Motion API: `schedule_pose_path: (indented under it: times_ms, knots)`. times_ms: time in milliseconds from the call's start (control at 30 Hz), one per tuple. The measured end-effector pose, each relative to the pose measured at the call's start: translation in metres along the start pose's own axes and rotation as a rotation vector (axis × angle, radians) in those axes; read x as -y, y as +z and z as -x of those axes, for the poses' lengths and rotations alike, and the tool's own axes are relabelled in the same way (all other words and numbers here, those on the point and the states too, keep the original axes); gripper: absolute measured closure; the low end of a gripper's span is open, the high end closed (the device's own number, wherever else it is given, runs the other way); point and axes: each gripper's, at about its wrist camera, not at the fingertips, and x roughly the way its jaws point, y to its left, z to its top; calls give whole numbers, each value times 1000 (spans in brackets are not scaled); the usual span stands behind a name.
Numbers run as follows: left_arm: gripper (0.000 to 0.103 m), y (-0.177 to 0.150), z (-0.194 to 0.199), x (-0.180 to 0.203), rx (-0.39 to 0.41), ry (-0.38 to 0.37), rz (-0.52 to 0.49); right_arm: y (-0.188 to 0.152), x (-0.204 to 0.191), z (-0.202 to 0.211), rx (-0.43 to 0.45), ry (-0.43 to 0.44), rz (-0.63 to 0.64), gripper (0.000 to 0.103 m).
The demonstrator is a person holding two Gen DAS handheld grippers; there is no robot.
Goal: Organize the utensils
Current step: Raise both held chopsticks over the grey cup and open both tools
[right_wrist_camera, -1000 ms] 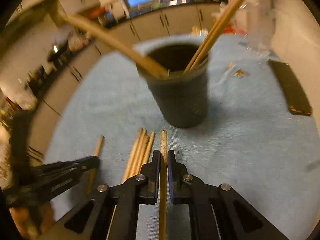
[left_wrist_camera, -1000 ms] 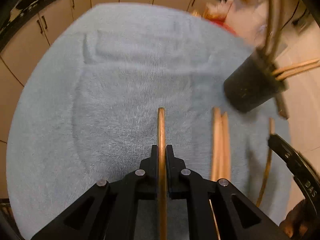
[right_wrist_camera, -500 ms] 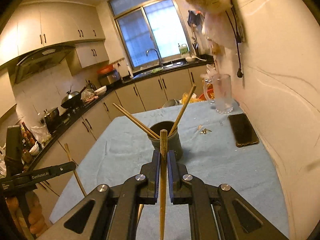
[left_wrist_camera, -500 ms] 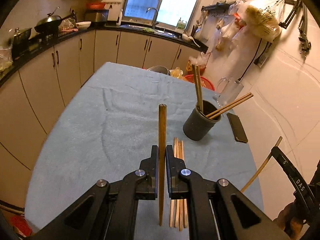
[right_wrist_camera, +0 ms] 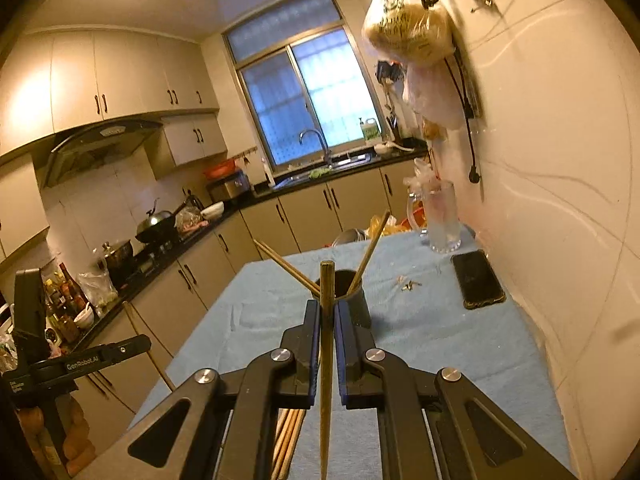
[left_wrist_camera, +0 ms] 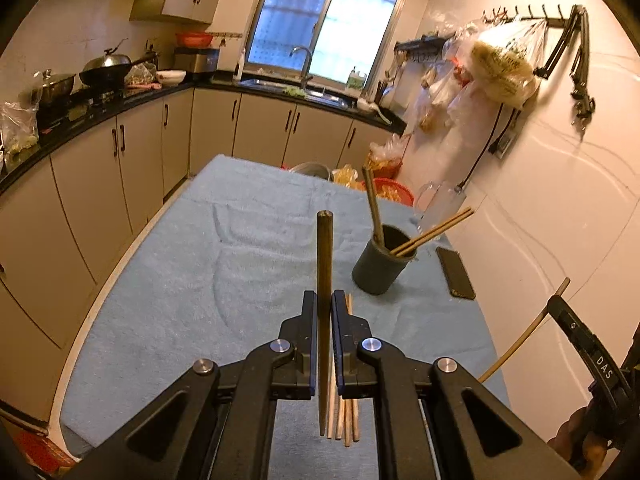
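Note:
My left gripper is shut on a dark wooden chopstick, held well above the table. My right gripper is shut on another chopstick, also raised. A dark cup on the blue towel holds three chopsticks; it also shows in the right wrist view. Several loose chopsticks lie on the towel below my left gripper and show under my right gripper. The right gripper with its chopstick appears at the right edge of the left wrist view; the left gripper appears at the left of the right wrist view.
A black phone lies right of the cup, near the wall. A glass jug stands at the table's far right corner. Small bits lie beside the cup. Kitchen cabinets run along the left.
Both grippers have risen far from the towel with their chopsticks and tilted up; the cup and loose chopsticks now look smaller and farther away.

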Motion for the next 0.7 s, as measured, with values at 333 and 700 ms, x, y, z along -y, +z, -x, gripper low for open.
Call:
schedule_pose_path:
  times_ms: [333,700]
  knots:
    - [96,14,22,12,61,-37,-2,13,1,23,80,3,-27,95]
    - [96,51,14,31,142,-72,-16,46,-2,18,175,4,-17,95]
